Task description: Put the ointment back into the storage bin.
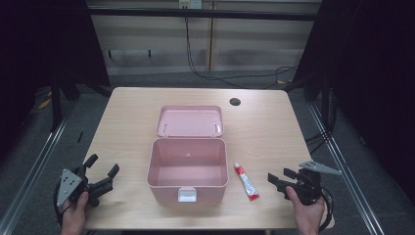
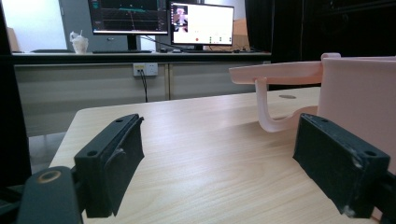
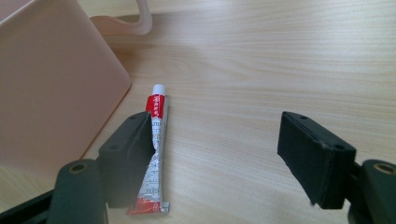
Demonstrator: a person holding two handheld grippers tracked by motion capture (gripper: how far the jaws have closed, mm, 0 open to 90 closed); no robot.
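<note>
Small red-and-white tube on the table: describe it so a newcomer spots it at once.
Find the open pink plastic box in the middle of the light wooden table. The small red-and-white squeeze tube lies flat just to its right, white cap pointing away from the person. It is the sole loose item on the tabletop.

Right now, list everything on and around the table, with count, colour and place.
box: one, pink, open, table centre, nothing seen inside
lid: one, pink, folded back behind the box
tube: one, white and red, flat on the table right of the box
table: one, light wood, round hole near its far right corner
monitors: two, lit, on a far counter
left gripper: one, black, open, near left corner
right gripper: one, black, open, right of the tube
</note>
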